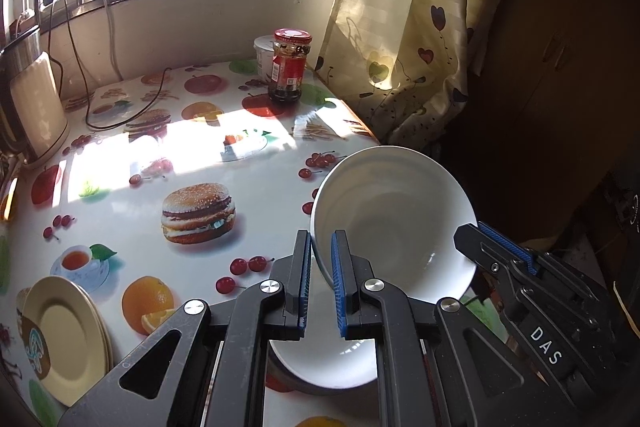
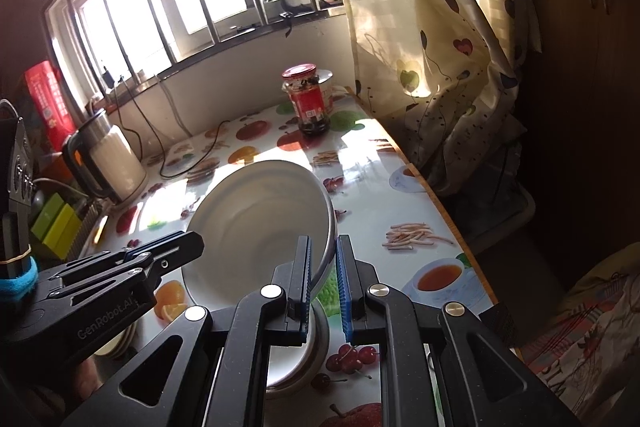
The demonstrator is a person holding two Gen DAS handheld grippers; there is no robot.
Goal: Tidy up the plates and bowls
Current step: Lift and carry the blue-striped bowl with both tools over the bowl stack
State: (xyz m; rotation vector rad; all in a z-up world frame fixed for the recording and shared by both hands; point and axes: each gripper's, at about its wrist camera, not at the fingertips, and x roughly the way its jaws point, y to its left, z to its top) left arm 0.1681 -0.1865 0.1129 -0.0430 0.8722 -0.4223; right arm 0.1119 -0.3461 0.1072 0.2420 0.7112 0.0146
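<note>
A white bowl (image 1: 394,219) hangs tilted above the fruit-print table (image 1: 200,163), held between both grippers. My left gripper (image 1: 321,239) is shut on its left rim. My right gripper (image 1: 474,235) clamps the opposite rim. In the right wrist view, my right gripper (image 2: 323,245) is shut on the right rim of the bowl (image 2: 256,219), and the left gripper (image 2: 184,243) grips the far side. Under the held bowl, a stack of white bowls (image 1: 324,367) (image 2: 296,363) rests on the table. A stack of yellow plates (image 1: 64,335) lies at the lower left.
A red-lidded jar (image 1: 289,67) and a white tub (image 1: 263,53) stand at the table's far end. A kettle (image 1: 34,107) with a black cable (image 1: 132,115) is at the left. A curtain (image 1: 400,27) hangs past the table's right edge (image 2: 444,211).
</note>
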